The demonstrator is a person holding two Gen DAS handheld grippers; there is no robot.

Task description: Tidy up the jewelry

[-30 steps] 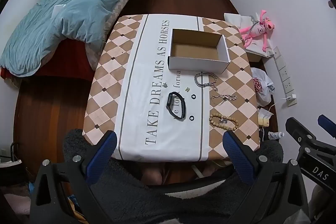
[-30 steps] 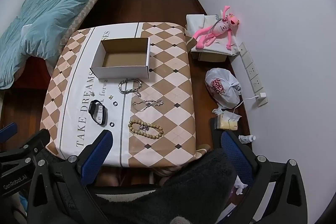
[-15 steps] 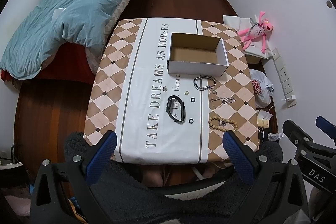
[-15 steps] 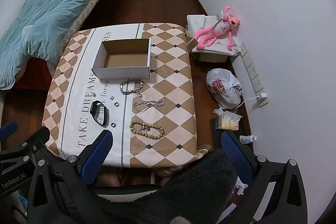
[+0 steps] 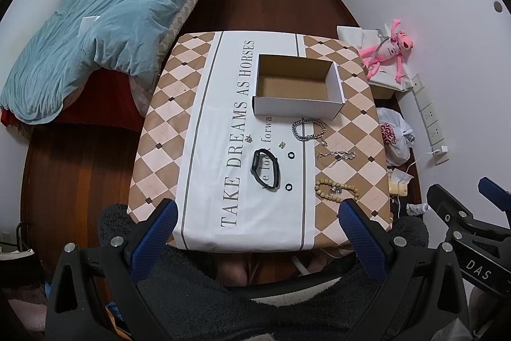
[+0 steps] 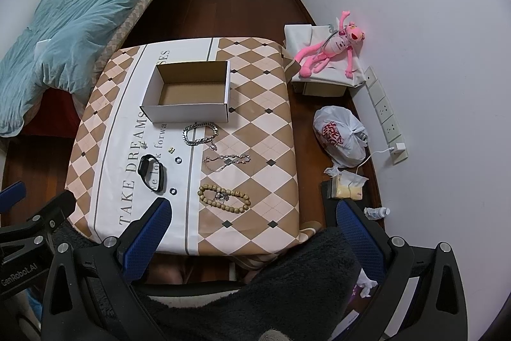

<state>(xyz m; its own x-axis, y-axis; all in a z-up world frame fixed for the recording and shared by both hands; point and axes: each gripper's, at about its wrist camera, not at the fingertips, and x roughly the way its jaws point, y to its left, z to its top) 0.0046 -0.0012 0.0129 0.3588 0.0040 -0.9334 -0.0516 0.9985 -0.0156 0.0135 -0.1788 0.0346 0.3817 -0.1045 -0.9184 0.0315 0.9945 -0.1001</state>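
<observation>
An open white cardboard box (image 5: 298, 87) (image 6: 188, 91) stands empty on the checked tablecloth. In front of it lie a thick silver chain (image 5: 309, 130) (image 6: 200, 133), a thin silver bracelet (image 5: 336, 156) (image 6: 227, 162), a wooden bead bracelet (image 5: 335, 190) (image 6: 223, 197), a black watch (image 5: 265, 168) (image 6: 152, 172), two small dark rings (image 5: 288, 186) (image 6: 178, 160) and tiny earrings (image 5: 281, 144). My left gripper (image 5: 255, 224) and right gripper (image 6: 252, 221) are both open and empty, held high above the table's near edge.
The table (image 5: 166, 130) (image 6: 271, 130) stands between a bed with a blue duvet (image 5: 105, 21) on the left and a wall on the right. A pink plush toy (image 6: 332, 50), a tied plastic bag (image 6: 340, 136) and a power strip (image 6: 388, 117) lie by the right wall.
Both grippers have risen and drawn back a little, so the table looks smaller. Nothing on the table has moved.
</observation>
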